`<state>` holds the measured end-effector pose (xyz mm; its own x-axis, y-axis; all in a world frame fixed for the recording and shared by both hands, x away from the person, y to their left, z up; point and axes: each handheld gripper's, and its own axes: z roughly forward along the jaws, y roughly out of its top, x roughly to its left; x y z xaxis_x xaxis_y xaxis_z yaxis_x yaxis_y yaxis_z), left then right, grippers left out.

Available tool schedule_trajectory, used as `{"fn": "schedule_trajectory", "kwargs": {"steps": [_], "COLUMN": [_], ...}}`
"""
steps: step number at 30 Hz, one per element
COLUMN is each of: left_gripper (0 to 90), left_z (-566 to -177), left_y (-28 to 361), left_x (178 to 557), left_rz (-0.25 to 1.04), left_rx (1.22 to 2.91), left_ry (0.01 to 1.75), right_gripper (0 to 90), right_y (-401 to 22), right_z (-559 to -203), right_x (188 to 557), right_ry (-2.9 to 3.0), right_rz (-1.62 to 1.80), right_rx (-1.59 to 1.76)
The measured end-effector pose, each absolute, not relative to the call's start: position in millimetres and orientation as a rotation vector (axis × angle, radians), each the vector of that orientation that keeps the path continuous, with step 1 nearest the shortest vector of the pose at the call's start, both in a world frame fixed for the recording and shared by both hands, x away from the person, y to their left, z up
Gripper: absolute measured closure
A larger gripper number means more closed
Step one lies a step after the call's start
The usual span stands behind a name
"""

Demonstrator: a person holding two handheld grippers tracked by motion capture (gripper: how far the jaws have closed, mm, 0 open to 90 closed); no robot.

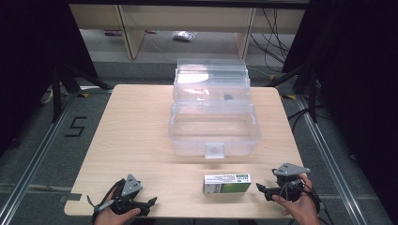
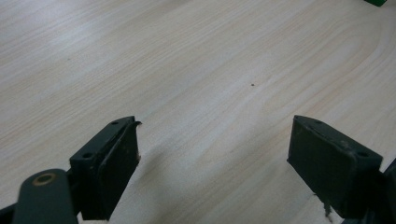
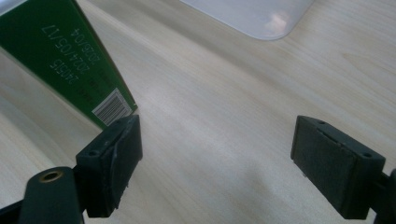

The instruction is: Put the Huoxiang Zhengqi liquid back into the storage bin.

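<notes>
Both claws wide open, holding nothing.
The right claw (image 1: 261, 188) sits beside the green box (image 1: 227, 183); a bump could push it away.

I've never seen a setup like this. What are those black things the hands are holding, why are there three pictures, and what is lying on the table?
There is no robot here: a person holds a hand-operated clamp with two black jaws in each hand. The high view looks down on the wooden table; the left gripper is at the bottom left, the right gripper at the bottom right. The other two pictures come from small cameras riding on each clamp, looking out along its jaws. On the table stand a clear plastic box, open and tiered, and nearer the person a green and white carton. Both clamps are open and hold nothing. The right gripper's own view shows the carton just beyond one jaw, so it is nearest that clamp.
</notes>
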<state>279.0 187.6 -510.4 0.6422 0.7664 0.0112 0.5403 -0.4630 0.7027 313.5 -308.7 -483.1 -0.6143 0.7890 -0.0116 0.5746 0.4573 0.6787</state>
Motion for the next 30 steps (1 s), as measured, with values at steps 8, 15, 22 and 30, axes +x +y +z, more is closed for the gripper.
{"fn": "schedule_trajectory", "kwargs": {"steps": [8,15,22,30], "left_gripper": [15.7,15.7,15.7,15.7], "left_z": [-510.7,-510.6,-510.8,-510.8], "left_y": [187.2,188.0,187.8,188.2], "left_x": [279.0,278.6,278.9,279.5], "left_rz": [0.427,0.422,0.42,0.429], "left_rx": [2.173,2.183,2.179,2.18], "left_ry": [1.028,1.015,1.03,1.031], "right_gripper": [17.9,18.3,19.1,19.0], "right_y": [-307.4,-301.4,-292.4,-285.3], "right_z": [-475.7,-460.3,-441.5,-428.8], "right_x": [313.1,310.5,305.0,305.3], "right_ry": [2.384,2.399,2.436,2.472], "right_rz": [0.925,0.941,0.925,0.916], "right_rx": [1.1,1.043,0.973,0.885]}}
